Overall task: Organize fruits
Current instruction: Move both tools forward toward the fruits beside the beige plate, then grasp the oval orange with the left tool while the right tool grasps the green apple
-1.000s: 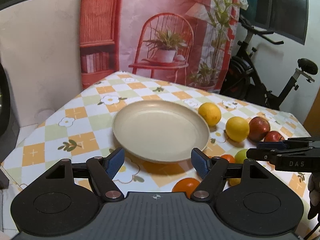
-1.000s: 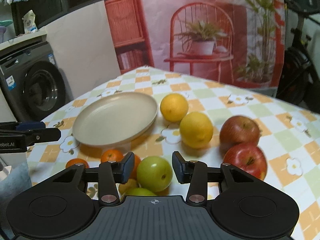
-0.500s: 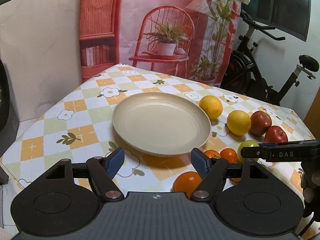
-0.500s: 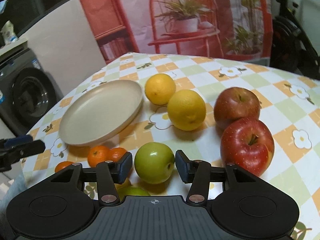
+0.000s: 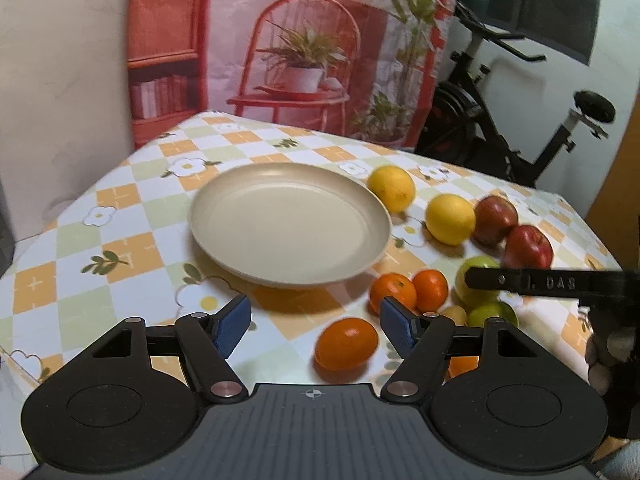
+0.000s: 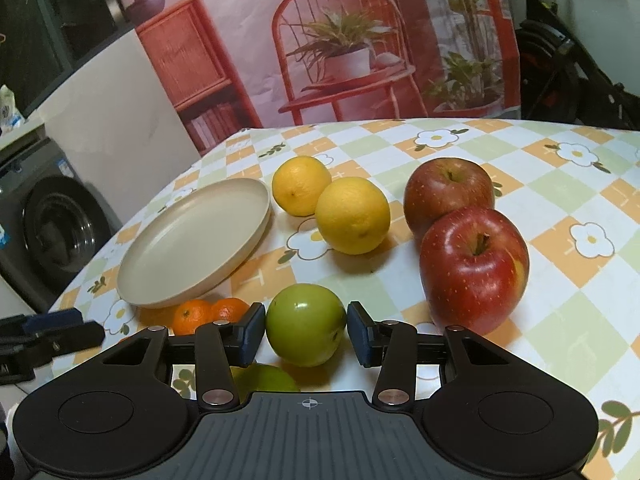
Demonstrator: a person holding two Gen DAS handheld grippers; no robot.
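An empty beige plate [image 5: 288,224] [image 6: 196,244] sits on the checked tablecloth. To its right lie two yellow citrus fruits [image 6: 302,186] [image 6: 352,216] and two red apples [image 6: 448,192] [image 6: 476,268]. My right gripper [image 6: 306,324] is low over the table, its jaws closing on a green apple [image 6: 306,328], with both pads against its sides. A second green fruit [image 6: 264,378] lies under it, and two mandarins [image 6: 192,316] [image 6: 230,308] to the left. My left gripper [image 5: 316,316] hovers open near the plate's front rim, above an orange [image 5: 346,344].
The table's left edge drops off beside a washing machine [image 6: 52,232] and a white wall panel. An exercise bike [image 5: 520,140] stands past the far right corner. A printed backdrop hangs behind the table. Bare cloth lies left of the plate [image 5: 100,248].
My right gripper has sunk and moved forward, so the green apple, earlier ahead of the fingertips, now sits between the pads. The view has rolled. The left gripper has barely shifted.
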